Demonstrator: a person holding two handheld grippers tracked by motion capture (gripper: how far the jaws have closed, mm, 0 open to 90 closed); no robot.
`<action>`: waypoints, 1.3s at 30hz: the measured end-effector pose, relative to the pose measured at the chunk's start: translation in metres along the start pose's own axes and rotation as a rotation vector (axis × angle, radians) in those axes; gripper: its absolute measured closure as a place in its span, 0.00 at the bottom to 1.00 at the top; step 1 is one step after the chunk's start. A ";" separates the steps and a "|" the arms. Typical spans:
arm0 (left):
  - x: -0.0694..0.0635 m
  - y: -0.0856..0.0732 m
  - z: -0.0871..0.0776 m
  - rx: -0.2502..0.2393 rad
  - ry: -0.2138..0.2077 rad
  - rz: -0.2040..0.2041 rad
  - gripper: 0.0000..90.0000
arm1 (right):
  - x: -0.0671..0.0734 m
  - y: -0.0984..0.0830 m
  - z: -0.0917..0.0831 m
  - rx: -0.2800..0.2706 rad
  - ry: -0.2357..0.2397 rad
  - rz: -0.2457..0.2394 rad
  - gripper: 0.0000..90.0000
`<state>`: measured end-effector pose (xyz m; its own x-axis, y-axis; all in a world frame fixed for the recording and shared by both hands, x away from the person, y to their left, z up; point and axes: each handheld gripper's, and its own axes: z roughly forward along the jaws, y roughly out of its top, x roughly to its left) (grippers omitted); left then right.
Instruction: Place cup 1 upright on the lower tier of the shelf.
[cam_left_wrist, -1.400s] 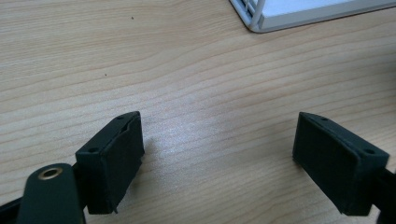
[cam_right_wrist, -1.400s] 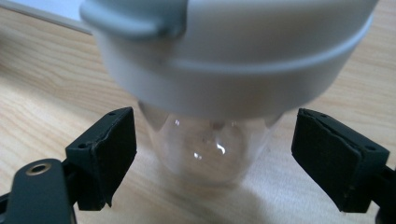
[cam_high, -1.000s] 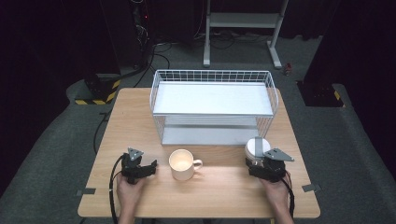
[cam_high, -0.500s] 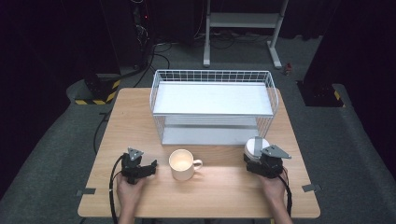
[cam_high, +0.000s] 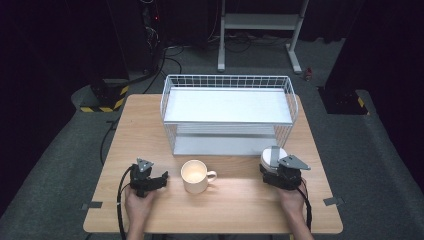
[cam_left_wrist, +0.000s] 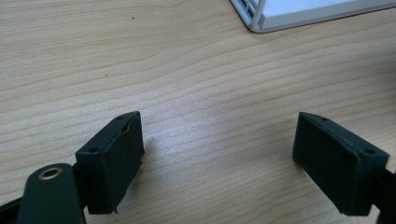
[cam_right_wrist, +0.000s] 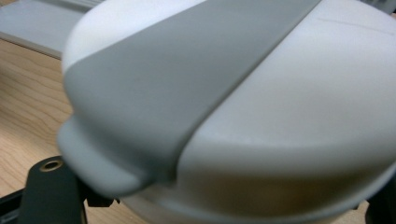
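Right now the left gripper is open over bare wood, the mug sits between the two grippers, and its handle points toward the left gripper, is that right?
Not quite. The high view shows the mug's handle pointing toward the right gripper. The rest holds: the left gripper is open over bare table.

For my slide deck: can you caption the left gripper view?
Open left gripper poised low over bare wooden table, corner of the white wire basket ahead.

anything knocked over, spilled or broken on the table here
Nothing stands out. The mug stands upright, the wire rack sits square on the table, and the white and grey lidded container is upright with no spill visible.
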<state>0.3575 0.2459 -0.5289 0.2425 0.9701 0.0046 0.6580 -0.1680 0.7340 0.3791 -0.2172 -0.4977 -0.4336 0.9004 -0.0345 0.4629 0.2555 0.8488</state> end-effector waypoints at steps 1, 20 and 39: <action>0.000 0.000 0.000 0.000 0.000 0.000 0.19 | 0.000 0.000 0.000 0.000 0.001 0.001 0.20; 0.000 0.000 0.000 0.000 0.000 -0.001 0.19 | 0.009 0.021 0.010 -0.027 0.059 0.003 0.20; 0.000 0.000 0.000 0.000 0.001 0.000 0.19 | 0.015 0.051 0.042 -0.033 0.079 0.023 0.20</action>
<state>0.3574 0.2459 -0.5289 0.2418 0.9703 0.0048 0.6580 -0.1676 0.7341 0.4290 -0.1762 -0.4769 -0.4833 0.8751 0.0258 0.4481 0.2219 0.8660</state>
